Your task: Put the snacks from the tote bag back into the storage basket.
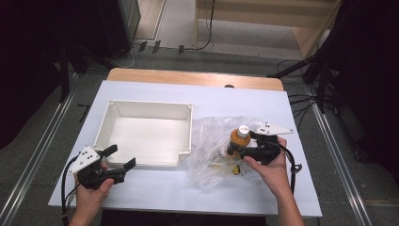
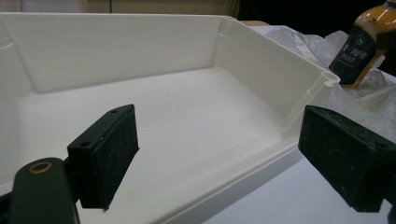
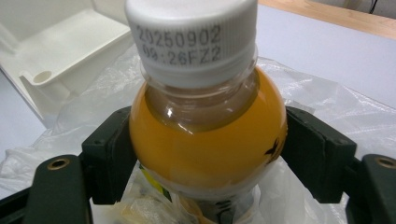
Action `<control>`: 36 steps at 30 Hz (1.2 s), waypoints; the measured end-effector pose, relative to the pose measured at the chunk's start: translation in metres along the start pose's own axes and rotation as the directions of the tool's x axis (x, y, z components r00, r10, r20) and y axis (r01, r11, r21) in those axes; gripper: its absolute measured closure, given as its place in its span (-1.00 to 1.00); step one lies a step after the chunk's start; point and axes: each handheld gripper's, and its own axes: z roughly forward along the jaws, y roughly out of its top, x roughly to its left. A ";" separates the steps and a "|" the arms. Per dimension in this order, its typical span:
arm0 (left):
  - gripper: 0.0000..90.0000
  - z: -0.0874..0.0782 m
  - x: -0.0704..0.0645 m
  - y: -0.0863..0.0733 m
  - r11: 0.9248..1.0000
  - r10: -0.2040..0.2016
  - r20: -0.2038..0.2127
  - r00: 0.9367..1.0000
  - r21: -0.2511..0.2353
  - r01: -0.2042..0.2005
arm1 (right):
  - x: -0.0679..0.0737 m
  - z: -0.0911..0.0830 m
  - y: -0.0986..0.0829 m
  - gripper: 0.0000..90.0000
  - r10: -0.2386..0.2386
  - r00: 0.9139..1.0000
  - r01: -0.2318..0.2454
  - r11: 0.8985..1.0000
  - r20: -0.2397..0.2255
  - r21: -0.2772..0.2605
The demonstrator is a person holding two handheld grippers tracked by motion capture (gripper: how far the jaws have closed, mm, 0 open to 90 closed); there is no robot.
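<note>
An orange drink bottle [image 1: 240, 139] with a white cap stands upright in an open clear plastic bag [image 1: 211, 146] right of the white tray [image 1: 112, 109]. My right gripper [image 1: 239, 151] is shut on the bottle's body; in the right gripper view both pads press the bottle [image 3: 205, 140] below its cap. The left gripper [image 1: 119, 158] stands open at the tray's near left corner, nothing between its fingers. Its view looks across the empty tray [image 2: 261, 70] between the open gripper [image 2: 224, 158] jaws, with the bottle [image 2: 362, 44] far right.
Other small packets lie inside the bag [image 1: 233, 167] under the bottle. The table's white sheet [image 1: 155, 188] lies bare in front of the tray. A wooden table edge [image 1: 188, 75] runs along the back, with cables and stands on the floor beyond.
</note>
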 end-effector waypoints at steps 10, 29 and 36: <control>-0.74 0.000 0.000 0.000 1.000 0.000 0.000 1.000 0.003 0.000 | 0.000 0.002 0.002 -0.46 -0.003 1.000 0.003 1.000 -0.004 0.008; -0.91 -0.003 0.000 0.003 1.000 0.010 0.003 1.000 -0.011 -0.010 | 0.001 0.011 0.000 -0.38 -0.009 1.000 0.009 1.000 -0.004 0.025; -0.91 -0.002 0.000 0.002 1.000 0.018 0.006 1.000 0.000 -0.018 | 0.002 0.010 0.002 -0.33 -0.015 1.000 0.015 1.000 -0.002 0.027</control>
